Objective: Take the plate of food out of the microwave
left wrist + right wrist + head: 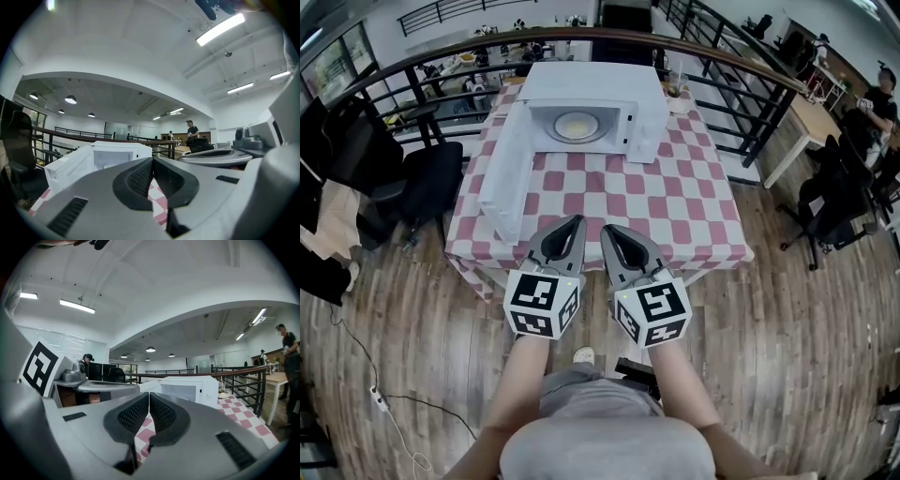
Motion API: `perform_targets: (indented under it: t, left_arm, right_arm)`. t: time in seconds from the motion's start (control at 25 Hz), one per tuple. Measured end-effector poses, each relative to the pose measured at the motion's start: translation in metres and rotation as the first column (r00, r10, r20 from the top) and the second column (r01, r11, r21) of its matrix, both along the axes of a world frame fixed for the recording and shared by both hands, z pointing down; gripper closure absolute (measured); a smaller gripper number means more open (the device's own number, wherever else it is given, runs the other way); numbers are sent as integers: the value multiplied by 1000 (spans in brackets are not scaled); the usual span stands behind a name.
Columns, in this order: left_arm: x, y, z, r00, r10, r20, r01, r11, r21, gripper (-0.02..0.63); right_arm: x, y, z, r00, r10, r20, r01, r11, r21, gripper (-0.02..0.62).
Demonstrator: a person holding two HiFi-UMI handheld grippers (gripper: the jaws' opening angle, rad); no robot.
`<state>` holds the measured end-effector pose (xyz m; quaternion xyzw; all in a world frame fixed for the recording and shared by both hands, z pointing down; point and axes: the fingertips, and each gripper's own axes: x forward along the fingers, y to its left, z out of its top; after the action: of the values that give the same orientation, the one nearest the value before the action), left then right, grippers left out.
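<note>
A white microwave (591, 94) stands at the far side of the red-and-white checked table (675, 216), its door (508, 178) swung wide open to the left. Inside it sits a plate of food (577, 125). My left gripper (578, 225) and right gripper (607, 232) hover side by side over the table's near edge, both shut and empty, well short of the microwave. The left gripper view shows the microwave (101, 159) ahead beyond the shut left gripper (152, 161). In the right gripper view the microwave (187, 389) rises past the shut right gripper (149, 397).
A curved dark railing (750, 84) runs behind the table. A black office chair (422, 187) stands to the table's left, and more chairs and a wooden desk (806, 122) to its right. A glass (675, 86) stands right of the microwave. People stand in the background.
</note>
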<state>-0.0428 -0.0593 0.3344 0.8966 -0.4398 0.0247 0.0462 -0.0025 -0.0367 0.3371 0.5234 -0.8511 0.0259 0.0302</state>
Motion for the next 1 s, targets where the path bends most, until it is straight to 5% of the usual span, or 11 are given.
perform_targets:
  t: [1.0]
  left_arm:
    - [-7, -131, 21, 1000, -11, -16, 10, 999, -52, 601]
  right_arm:
    - [7, -132, 18, 1000, 12, -18, -13, 998, -62, 569]
